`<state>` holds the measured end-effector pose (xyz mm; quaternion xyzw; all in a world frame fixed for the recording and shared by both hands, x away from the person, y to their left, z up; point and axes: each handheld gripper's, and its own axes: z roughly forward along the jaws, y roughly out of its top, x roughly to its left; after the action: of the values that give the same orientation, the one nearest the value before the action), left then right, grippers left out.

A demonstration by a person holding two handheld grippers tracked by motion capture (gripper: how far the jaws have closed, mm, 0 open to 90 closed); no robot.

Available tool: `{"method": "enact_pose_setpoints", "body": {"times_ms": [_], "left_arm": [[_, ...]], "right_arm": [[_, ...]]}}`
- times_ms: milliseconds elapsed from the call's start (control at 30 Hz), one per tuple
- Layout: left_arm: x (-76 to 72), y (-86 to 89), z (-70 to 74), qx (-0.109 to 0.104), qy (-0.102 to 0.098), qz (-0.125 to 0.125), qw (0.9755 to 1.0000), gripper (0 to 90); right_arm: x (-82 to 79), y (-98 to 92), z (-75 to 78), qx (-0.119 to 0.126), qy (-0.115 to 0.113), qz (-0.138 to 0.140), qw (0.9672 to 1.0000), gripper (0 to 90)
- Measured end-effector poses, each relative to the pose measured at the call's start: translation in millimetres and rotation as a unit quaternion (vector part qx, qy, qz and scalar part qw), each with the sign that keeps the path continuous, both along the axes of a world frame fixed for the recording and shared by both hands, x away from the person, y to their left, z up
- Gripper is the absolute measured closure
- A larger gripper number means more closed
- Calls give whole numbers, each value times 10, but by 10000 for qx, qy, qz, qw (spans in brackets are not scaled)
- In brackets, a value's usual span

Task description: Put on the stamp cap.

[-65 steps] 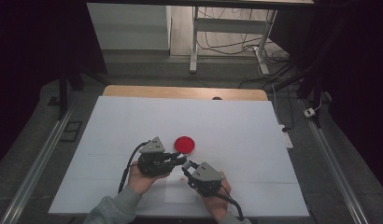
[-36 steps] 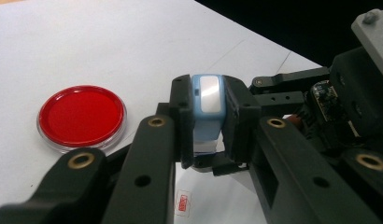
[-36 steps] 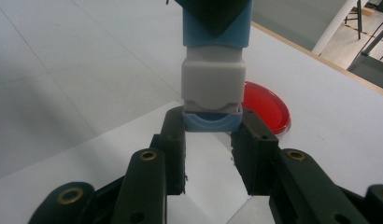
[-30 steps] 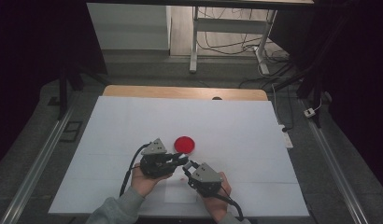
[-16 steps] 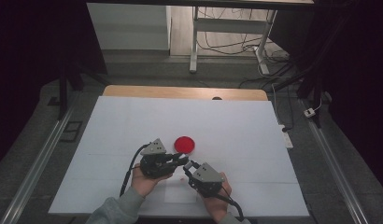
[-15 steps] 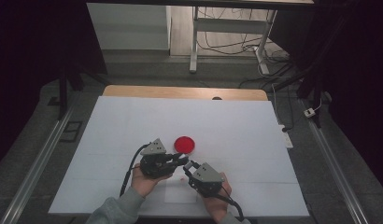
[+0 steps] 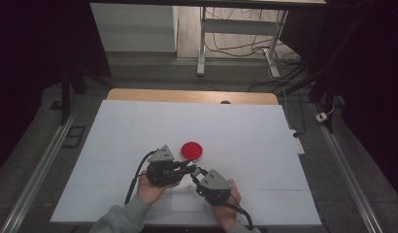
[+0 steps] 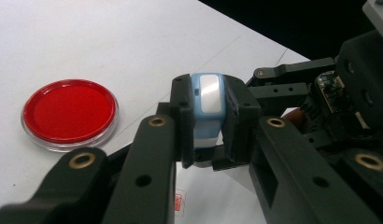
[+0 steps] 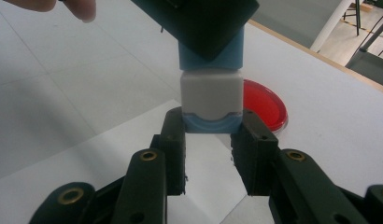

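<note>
Blue-and-white case (image 9: pixel 210 88) hangs unmoved near the table's (image 7: pixel 284 145) front edge — both grippers (left (image 7: pixel 188 167), right (image 7: pixel 197 175)) stay clamped on its ends, separation pending.

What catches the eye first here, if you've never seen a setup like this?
The red round dish stands out on the white table, just beyond the hands. In front of it the left gripper and right gripper meet, both shut on one small blue-and-white block, each at its own end.
</note>
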<state>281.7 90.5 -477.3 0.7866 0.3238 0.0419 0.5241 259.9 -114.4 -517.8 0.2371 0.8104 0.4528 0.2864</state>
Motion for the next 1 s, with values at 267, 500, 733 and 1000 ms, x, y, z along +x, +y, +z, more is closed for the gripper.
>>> {"method": "enact_pose_setpoints", "body": {"times_ms": [267,500,733,1000], "left_arm": [[4,0,-6,-40,41,-37,10000,763],[14,10,0,3,47,-26,10000,761],[0,13,24,-23,-24,-75,10000,761],[27,120,67,-148,-58,46,9999,760]], "right_arm": [[-11,-2,21,-76,-99,28,9999,659],[29,-25,-2,-106,65,156,9998,647],[74,-80,17,19,254,297,9992,543],[91,-216,68,139,409,434,9981,473]]}}
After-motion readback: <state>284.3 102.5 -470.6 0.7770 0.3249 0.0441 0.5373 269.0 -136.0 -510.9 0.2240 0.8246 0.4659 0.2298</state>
